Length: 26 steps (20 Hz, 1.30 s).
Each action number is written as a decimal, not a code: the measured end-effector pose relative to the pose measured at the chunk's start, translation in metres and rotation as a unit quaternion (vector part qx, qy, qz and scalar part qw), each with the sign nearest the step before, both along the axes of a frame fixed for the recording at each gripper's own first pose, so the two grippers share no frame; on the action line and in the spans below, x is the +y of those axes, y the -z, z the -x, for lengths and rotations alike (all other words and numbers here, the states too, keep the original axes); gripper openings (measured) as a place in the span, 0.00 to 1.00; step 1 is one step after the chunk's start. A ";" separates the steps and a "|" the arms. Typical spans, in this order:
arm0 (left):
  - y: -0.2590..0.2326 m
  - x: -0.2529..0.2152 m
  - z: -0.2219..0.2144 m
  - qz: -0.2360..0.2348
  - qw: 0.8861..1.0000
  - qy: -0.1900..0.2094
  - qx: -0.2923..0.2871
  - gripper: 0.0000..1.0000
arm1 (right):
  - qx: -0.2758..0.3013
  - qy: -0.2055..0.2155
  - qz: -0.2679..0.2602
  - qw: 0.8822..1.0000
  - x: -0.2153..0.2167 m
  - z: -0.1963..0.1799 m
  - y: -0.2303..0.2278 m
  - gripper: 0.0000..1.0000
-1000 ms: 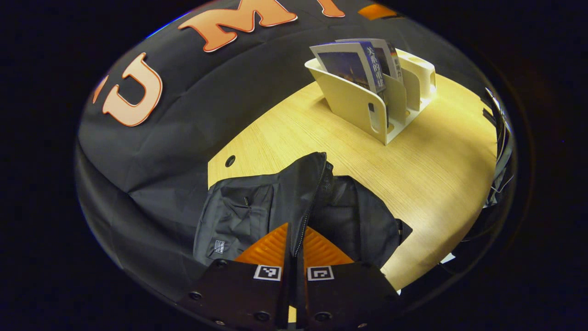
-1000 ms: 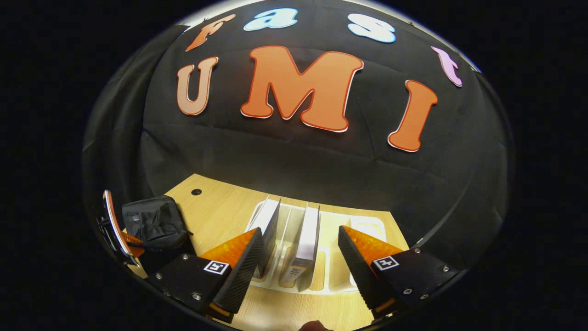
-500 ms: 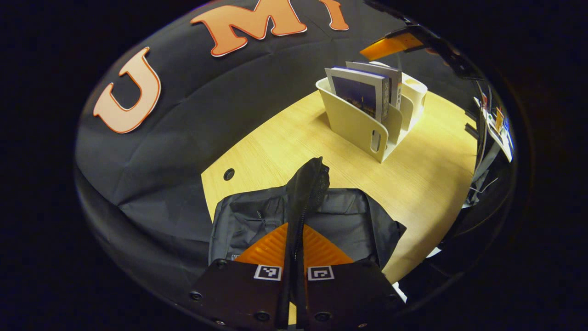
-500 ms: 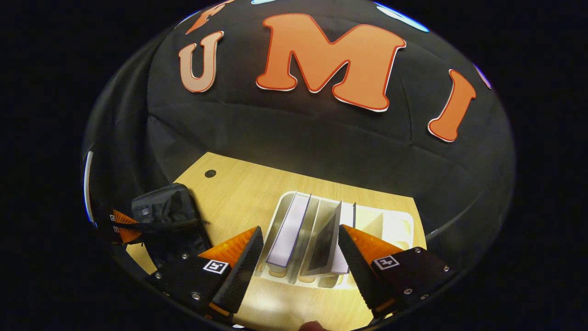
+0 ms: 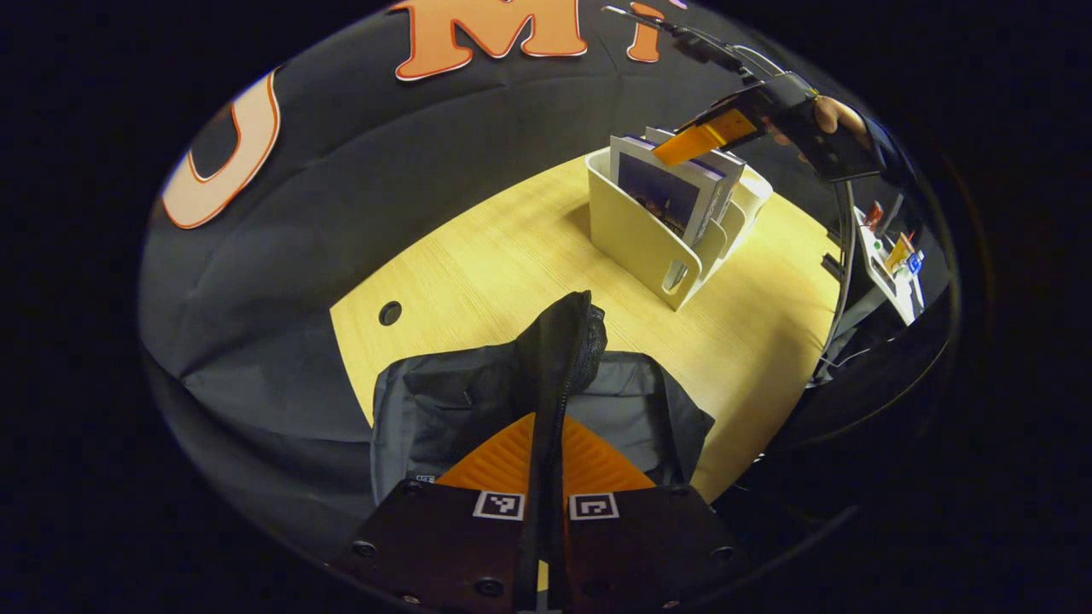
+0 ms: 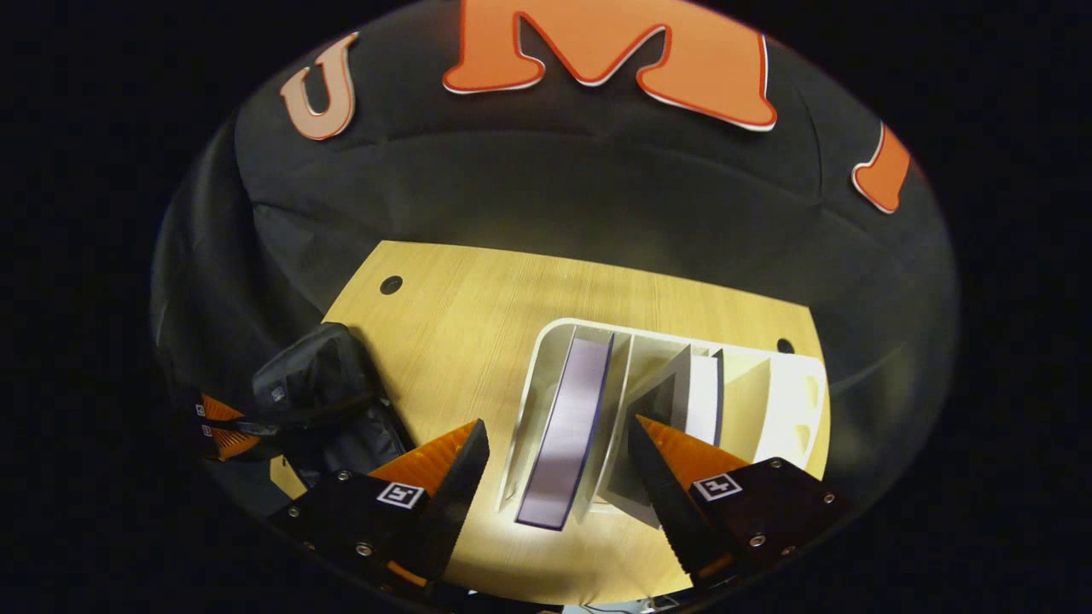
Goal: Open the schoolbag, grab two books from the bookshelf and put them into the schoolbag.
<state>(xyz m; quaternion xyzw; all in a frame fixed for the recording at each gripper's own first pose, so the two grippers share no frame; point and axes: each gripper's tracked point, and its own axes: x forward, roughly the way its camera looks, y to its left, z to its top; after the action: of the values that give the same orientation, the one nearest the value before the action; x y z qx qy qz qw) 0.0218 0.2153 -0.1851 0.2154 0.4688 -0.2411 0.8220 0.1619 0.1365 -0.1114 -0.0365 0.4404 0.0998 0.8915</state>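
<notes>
Orange left tongs (image 5: 547, 443) clenched on the bag (image 5: 444, 409) flap at its zip, lifting it into a ridge; bag at 6 o'clock on the table (image 5: 512, 256) in the left gripper view, mouth held up. Right tongs (image 6: 554, 465) released, jaws wide, poised above the rack (image 6: 793, 409), straddling the near book (image 6: 567, 443) at 6 o'clock in the right gripper view; second book (image 6: 699, 396) one slot over, at 3 o'clock of the first. Rack at 1 o'clock beyond the bag in the left gripper view, well apart.

Step in hand, by judgement: reaching for the first book, bag kept open. Next: lower over the top edge, centre the near book between the pads, close, lift straight up clear of the dividers, carry to the bag.
</notes>
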 end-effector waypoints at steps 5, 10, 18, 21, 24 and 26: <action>-0.001 0.006 -0.012 -0.021 1.000 0.015 0.015 0.05 | 0.074 0.005 0.013 0.997 -0.002 -0.013 0.018 0.93; -0.002 0.005 -0.019 -0.028 0.999 0.026 0.030 0.05 | 0.147 0.022 0.015 0.989 -0.002 -0.021 0.046 0.72; 0.001 0.003 -0.018 -0.015 0.999 0.022 0.041 0.05 | 0.187 0.060 0.048 0.979 -0.005 -0.016 0.062 0.39; 0.004 0.003 -0.018 -0.011 0.999 0.030 0.041 0.05 | 0.184 0.066 0.044 0.980 -0.006 -0.002 0.054 0.37; 0.003 0.003 -0.015 -0.008 0.998 0.040 0.041 0.05 | 0.170 0.081 0.032 0.982 -0.012 0.015 0.039 0.37; 0.003 0.001 -0.015 -0.006 0.998 0.048 0.041 0.05 | 0.160 0.089 0.022 0.983 -0.018 0.031 0.027 0.37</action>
<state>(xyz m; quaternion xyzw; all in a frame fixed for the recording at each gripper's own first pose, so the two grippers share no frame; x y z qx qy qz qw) 0.0364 0.2166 -0.1879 0.2329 0.4925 -0.2856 0.7884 0.1310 0.1182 -0.1383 -0.0006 0.5812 0.0146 0.8136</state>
